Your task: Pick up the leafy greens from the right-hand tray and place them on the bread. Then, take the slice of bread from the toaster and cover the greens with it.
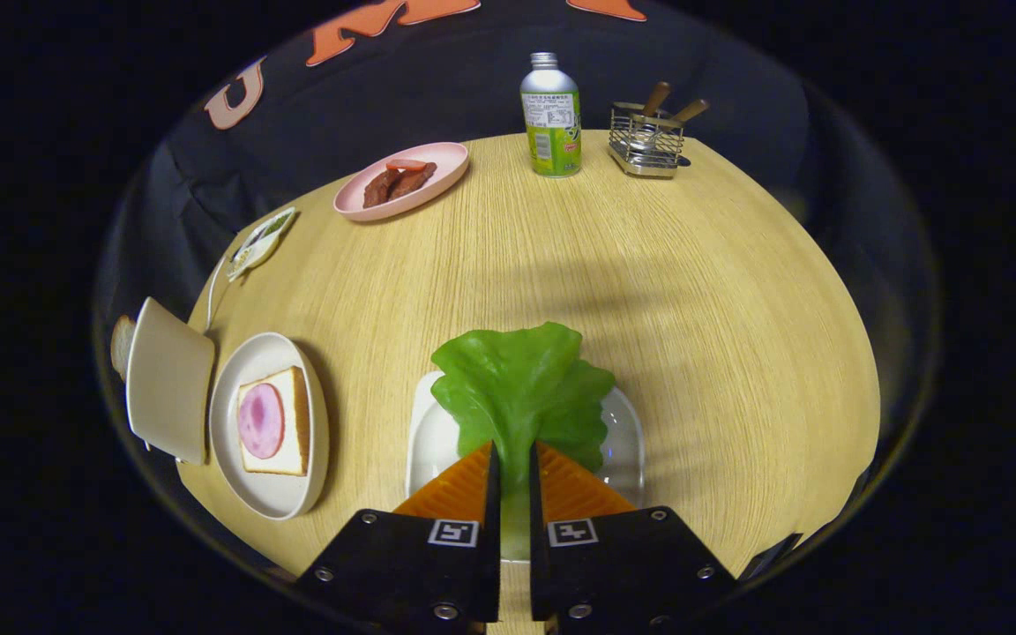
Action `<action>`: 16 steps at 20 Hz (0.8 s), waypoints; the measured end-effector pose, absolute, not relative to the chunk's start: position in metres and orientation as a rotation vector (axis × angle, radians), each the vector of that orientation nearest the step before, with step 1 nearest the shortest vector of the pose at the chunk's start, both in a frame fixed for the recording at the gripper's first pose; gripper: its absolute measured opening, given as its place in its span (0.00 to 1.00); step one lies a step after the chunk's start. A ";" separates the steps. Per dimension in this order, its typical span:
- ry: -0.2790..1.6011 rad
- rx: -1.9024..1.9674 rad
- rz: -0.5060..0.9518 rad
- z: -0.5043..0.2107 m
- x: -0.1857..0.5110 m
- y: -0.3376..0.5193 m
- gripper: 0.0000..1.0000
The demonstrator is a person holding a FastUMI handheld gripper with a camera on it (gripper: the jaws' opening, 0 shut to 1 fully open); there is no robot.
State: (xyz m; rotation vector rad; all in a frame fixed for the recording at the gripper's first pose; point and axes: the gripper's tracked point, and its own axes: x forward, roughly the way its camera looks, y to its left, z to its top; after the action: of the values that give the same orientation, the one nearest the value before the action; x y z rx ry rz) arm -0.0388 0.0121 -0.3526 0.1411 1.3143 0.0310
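A flat green lettuce leaf (521,384) fans out just ahead of my fingers, its pale stem running back between them. My gripper (514,459) is shut on that stem. Under the leaf sits the white right-hand tray (623,441). Off to the left, a round white plate (272,494) carries a slice of bread (295,422) topped with a pink round of ham (261,421). Further left stands the cream toaster (168,381), with a slice of bread (123,346) poking out behind it.
At the back of the wooden table (693,291) are a pink plate (446,163) with dark meat strips, a green drink bottle (551,115) and a wire caddy (646,139) with wooden-handled utensils. A small packet (259,242) lies near the left rim.
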 end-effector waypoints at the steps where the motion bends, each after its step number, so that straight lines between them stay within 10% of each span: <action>1: 1.302 0.140 0.043 -0.348 -0.036 0.014 0.14; 16: 1.186 0.176 0.309 -0.293 -0.029 0.113 0.14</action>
State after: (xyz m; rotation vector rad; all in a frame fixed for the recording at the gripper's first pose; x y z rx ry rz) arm -0.0290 0.1128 -0.2925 0.1761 1.1861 0.3091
